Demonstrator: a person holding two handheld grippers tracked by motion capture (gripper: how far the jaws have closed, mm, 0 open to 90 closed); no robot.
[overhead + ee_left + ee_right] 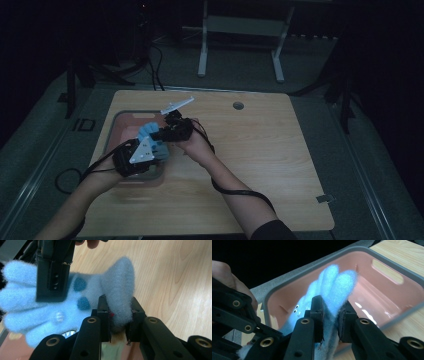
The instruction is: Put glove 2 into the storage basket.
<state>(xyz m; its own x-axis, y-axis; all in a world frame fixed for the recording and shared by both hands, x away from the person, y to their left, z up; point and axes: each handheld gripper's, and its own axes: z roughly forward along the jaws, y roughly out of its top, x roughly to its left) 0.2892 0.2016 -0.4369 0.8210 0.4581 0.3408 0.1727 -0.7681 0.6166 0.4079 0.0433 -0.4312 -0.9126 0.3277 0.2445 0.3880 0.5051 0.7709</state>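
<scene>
Both my grippers pinch one fluffy blue glove [150,137]. My left gripper [117,322] is clamped tight on a thick lobe of it, fuzz squeezed between the jaws. My right gripper [330,322] is clamped on the glove's finger end, two fingers sticking up past the jaws. In the high view the left gripper [131,157] sits nearer me and the right gripper [172,131] just beyond it, the glove stretched between them over the pink tray [122,125] at the table's [270,160] left side. Small eyes and dark blue spots on the glove.
</scene>
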